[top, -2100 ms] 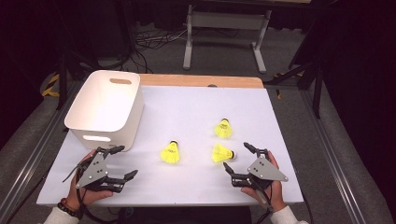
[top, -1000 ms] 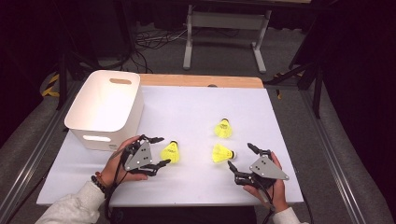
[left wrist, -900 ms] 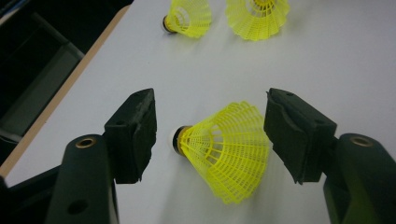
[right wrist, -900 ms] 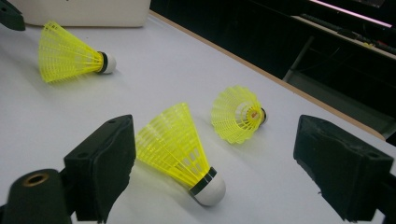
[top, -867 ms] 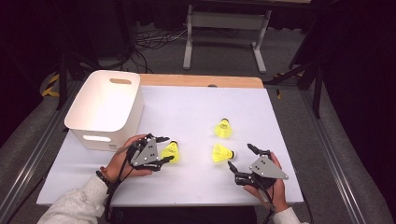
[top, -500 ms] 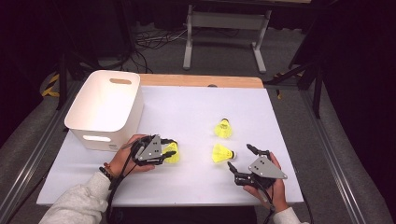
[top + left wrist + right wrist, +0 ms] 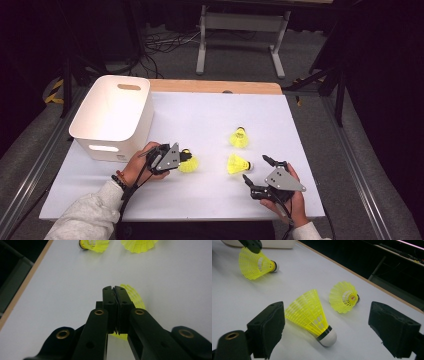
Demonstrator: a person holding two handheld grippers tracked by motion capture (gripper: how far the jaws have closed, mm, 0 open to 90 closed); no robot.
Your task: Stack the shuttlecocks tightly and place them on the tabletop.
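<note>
White desk (image 7: 200,115) in a dark room, white bin (image 7: 112,117) at its far-left corner, three yellow shuttlecocks out on the surface.

Step in hand: picking the first shuttlecock. Your left claw (image 7: 182,159) has just been closing, and its jaws now pinch the skirt of the left shuttlecock (image 7: 188,164). In the left gripper view the pads meet on a fold of yellow mesh (image 7: 130,296); the shuttlecock is on the desk just right of the bin. The grip looks thin, edge of the skirt only, so I'd judge it could slip.

Your right claw (image 7: 256,172) stands wide open, nothing held. It sits just short of the near shuttlecock (image 7: 238,164), which lies on its side with the cork toward your right hand; in the right gripper view it lies ahead of the jaws (image 7: 312,315), not between the pads. The third shuttlecock (image 7: 240,137) sits a bit farther back.

Next move, as I read it: lift the left one straight up, check it hangs on, carry it over the bin rim, release inside. Then push the right claw forward around the skirt before you close.
</note>
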